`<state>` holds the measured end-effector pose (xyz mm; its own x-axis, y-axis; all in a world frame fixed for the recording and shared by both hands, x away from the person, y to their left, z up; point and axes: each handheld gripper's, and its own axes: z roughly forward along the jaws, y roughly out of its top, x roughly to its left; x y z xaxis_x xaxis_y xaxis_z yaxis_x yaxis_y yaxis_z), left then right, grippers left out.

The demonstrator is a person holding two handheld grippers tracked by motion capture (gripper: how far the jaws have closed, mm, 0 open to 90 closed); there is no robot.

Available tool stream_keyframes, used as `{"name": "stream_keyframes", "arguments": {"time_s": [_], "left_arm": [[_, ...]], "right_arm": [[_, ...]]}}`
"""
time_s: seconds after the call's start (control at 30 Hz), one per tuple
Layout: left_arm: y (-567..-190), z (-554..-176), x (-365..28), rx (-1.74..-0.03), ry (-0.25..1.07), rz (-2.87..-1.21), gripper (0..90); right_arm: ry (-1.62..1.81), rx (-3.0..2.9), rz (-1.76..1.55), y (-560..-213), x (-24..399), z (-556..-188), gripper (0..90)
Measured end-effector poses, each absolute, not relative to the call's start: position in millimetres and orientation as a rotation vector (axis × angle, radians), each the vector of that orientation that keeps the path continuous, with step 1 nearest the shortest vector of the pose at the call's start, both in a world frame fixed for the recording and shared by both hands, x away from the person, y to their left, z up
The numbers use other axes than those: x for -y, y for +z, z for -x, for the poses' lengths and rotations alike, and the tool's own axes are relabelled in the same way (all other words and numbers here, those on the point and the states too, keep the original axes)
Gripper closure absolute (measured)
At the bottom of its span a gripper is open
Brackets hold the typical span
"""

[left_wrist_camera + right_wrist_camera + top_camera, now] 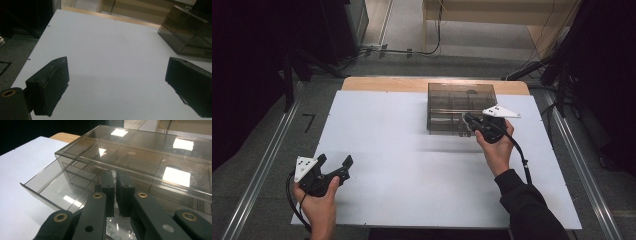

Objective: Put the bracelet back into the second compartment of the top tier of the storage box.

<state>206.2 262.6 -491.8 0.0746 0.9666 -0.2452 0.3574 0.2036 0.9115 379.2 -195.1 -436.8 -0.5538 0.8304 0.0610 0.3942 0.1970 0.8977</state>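
Smoky clear drawer box blocking the far right of the white tabletop, its pulled-out drawer jutting toward the near side, open board left of the box, open board nearer than it

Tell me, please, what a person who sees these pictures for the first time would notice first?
The eye goes first to the smoky transparent box at the far side of the white table, with its drawer pulled partly out. The right hand-held gripper has its jaws closed at the front of that drawer. The left hand-held gripper rests near the table's near left corner with its jaws wide open and nothing between them.
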Motion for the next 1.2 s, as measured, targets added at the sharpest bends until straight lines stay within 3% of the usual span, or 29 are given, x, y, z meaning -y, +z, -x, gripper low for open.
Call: {"name": "stream_keyframes", "arguments": {"time_s": [0.53, 1.2], "left_arm": [[-491.6, -206.1, -263.0, -1.47, 0.76, -1.335, 5.5], [-491.8, -206.0, -263.3, -1.471, 0.758, -1.334, 5.5]], "right_arm": [[1.305, -2.052, -1.136, -438.8, 188.6, -381.5, 82.5], [1.35, -2.032, -1.168, -435.4, 194.7, -380.2, 57.9]]}}
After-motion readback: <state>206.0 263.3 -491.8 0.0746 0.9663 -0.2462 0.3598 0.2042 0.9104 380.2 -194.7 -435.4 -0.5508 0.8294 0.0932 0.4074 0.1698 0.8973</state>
